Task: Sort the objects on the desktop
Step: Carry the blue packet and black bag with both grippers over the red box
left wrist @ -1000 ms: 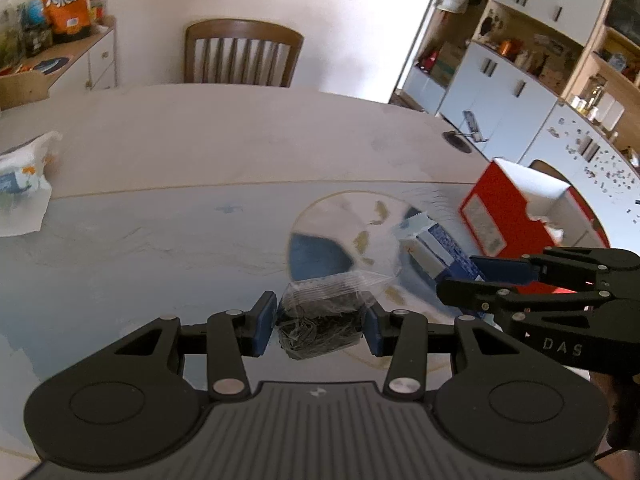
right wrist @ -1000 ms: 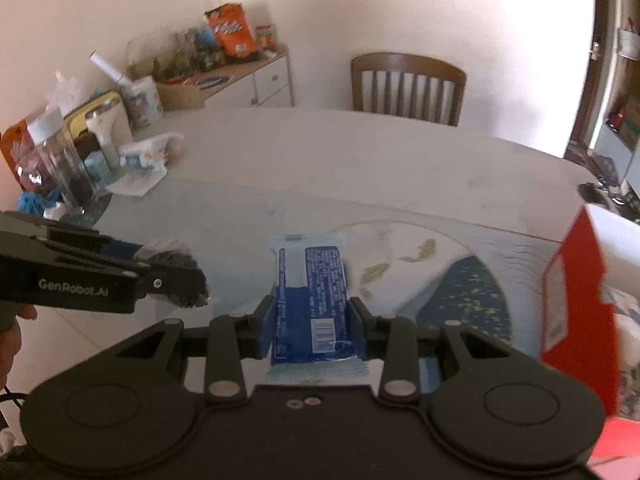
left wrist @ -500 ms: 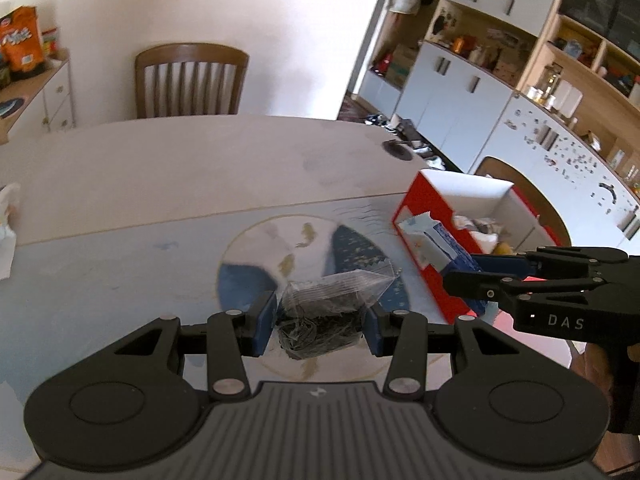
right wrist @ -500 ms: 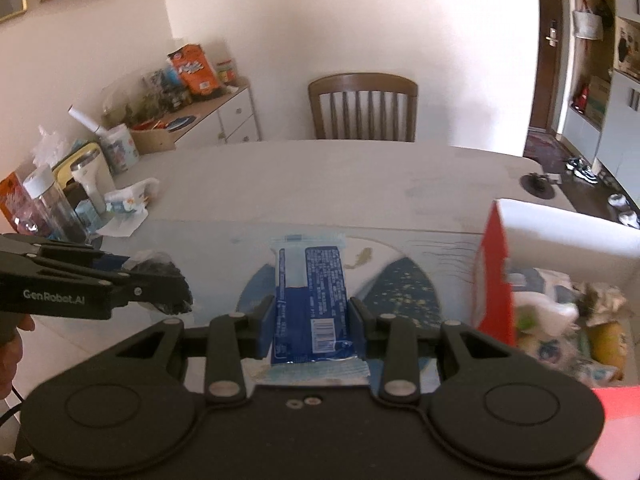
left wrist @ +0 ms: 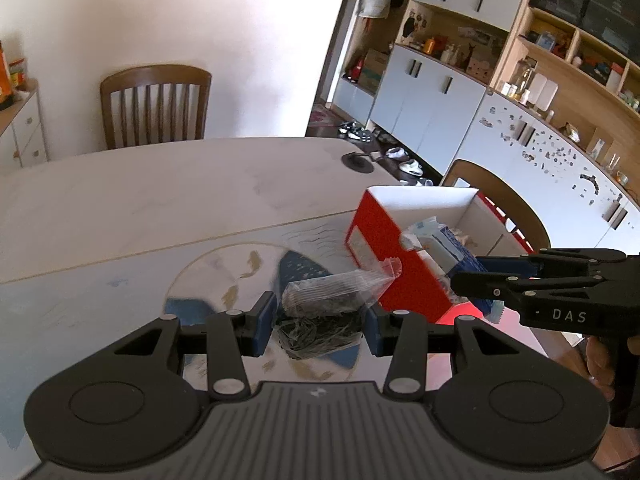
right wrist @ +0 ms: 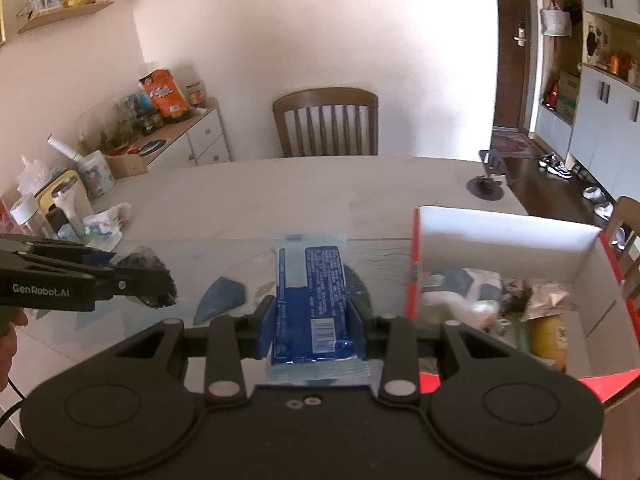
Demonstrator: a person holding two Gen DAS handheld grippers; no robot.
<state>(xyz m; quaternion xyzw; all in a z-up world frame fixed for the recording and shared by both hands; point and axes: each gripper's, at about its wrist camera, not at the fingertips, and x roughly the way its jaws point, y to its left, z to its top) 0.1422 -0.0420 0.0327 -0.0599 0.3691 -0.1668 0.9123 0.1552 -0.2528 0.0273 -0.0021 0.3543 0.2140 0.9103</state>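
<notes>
Now both my grippers are loaded. Bottom centre of the left wrist view: my left gripper (left wrist: 320,326) is clamped on a clear bag (left wrist: 328,312) of dark stuff, held up off the table (left wrist: 120,200). Bottom centre of the right wrist view: my right gripper (right wrist: 312,326) is clamped on a blue packet (right wrist: 310,296), label side up.

Change over the last second: both views have swung toward the red box (right wrist: 508,236). It sat at the frame edge before; now its open top fills the right half of the right view, and sits right of centre in the left view. The packet's front end is roughly level with the box's near wall, so I judge the drop-off is close; the bag trails behind, to the left.

Hard to tell: the bag's contents, just a dark tangle. The items already in the box are blurred, only white wrappers and something yellow. The box's near corner is cut off by my right gripper body. Farther back, a wooden chair (right wrist: 326,124) stands behind the table.
</notes>
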